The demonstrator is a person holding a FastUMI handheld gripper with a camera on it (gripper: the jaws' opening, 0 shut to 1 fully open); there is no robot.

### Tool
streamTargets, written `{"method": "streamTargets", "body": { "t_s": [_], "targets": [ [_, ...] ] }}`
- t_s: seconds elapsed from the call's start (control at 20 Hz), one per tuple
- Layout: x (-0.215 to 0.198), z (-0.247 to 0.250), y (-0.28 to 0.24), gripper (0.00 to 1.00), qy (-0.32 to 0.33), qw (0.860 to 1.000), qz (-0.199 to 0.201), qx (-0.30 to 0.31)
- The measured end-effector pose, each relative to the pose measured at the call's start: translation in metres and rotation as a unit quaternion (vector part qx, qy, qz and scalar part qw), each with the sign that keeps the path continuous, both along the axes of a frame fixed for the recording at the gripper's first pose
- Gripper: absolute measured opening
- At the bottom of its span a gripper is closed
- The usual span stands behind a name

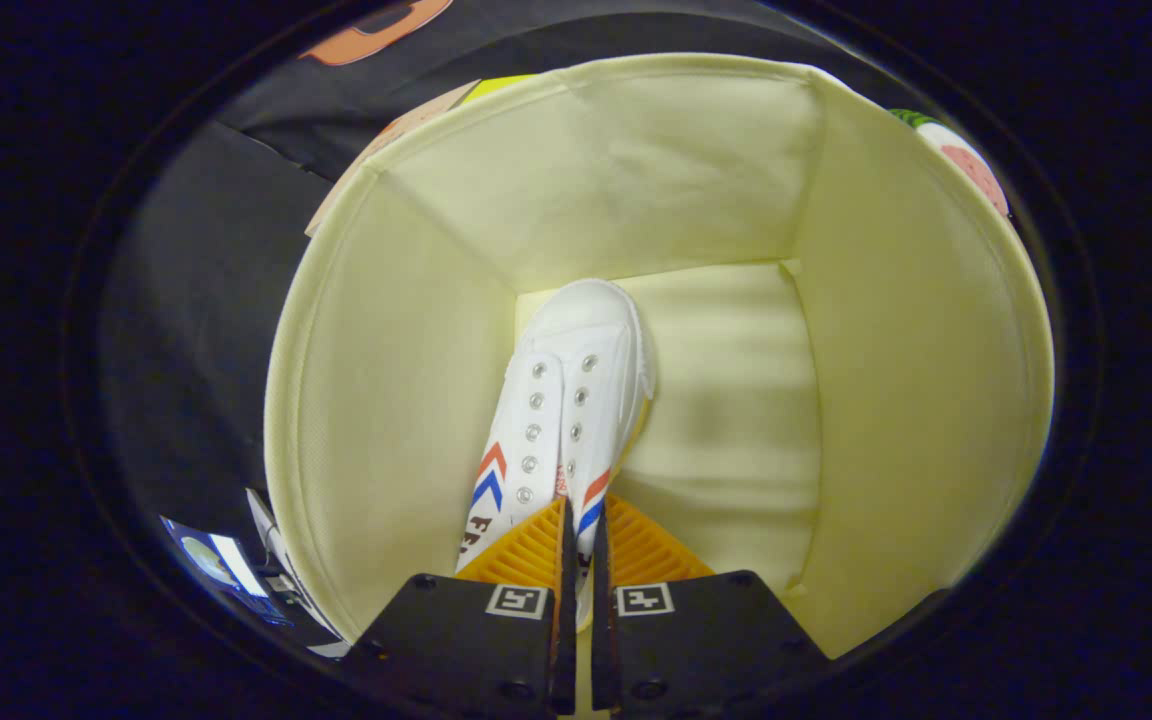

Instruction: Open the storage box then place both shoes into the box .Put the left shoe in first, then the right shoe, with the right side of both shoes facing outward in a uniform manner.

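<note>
I look down into an open pale-yellow fabric storage box (386,380). A white canvas shoe (561,400) with metal eyelets and red and blue chevrons hangs inside it, toe pointing down to the box floor, near the left wall. My gripper (583,545) is shut on the shoe's heel end, with only a thin slit between the two fingers. The shoe's heel is hidden behind the fingers. I cannot tell whether the toe touches the floor.
The box floor (736,400) to the right of the shoe is bare. Black cloth surrounds the box. A second white shoe's edge (271,550) and a small lit screen (216,560) lie outside the box's left wall.
</note>
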State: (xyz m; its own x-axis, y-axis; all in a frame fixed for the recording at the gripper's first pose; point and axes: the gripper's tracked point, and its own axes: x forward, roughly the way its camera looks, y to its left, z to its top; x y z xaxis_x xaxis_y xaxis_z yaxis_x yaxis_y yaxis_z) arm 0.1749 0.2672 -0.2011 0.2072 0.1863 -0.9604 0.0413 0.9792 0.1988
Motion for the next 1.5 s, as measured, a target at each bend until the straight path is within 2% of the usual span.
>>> {"method": "streamTargets", "body": {
  "t_s": [0.05,0.1,0.2,0.25,0.35,0.5,0.55,0.65,0.8,0.9,1.0,1.15,1.3,1.5],
  "targets": [
    [0.001,0.000,0.001,0.18,0.000,1.000,0.008,0.003],
    [-0.002,0.003,0.004,0.20,0.000,1.000,0.020,0.007],
    [-0.009,0.011,0.007,0.33,-0.004,0.998,0.056,0.015],
    [-0.012,0.019,0.004,0.47,-0.001,0.998,0.065,0.014],
    [-0.022,0.032,-0.001,0.62,0.007,0.998,0.068,0.007],
    [-0.027,0.055,-0.017,0.66,-0.025,0.996,0.079,-0.015],
    [-0.029,0.063,-0.025,0.75,-0.033,0.996,0.083,-0.030],
    [-0.040,0.084,-0.035,0.86,-0.046,0.995,0.085,-0.038],
    [-0.050,0.107,-0.068,0.86,-0.062,0.992,0.090,-0.063],
    [-0.062,0.128,-0.085,0.86,-0.064,0.992,0.096,-0.042],
    [-0.058,0.138,-0.128,0.87,-0.078,0.992,0.071,-0.069],
    [-0.070,0.141,-0.179,0.88,-0.070,0.994,0.049,-0.063],
    [-0.076,0.124,-0.240,0.88,-0.048,0.997,0.012,-0.060],
    [-0.080,0.089,-0.322,0.88,-0.015,0.994,-0.038,-0.097]
  ]
}}
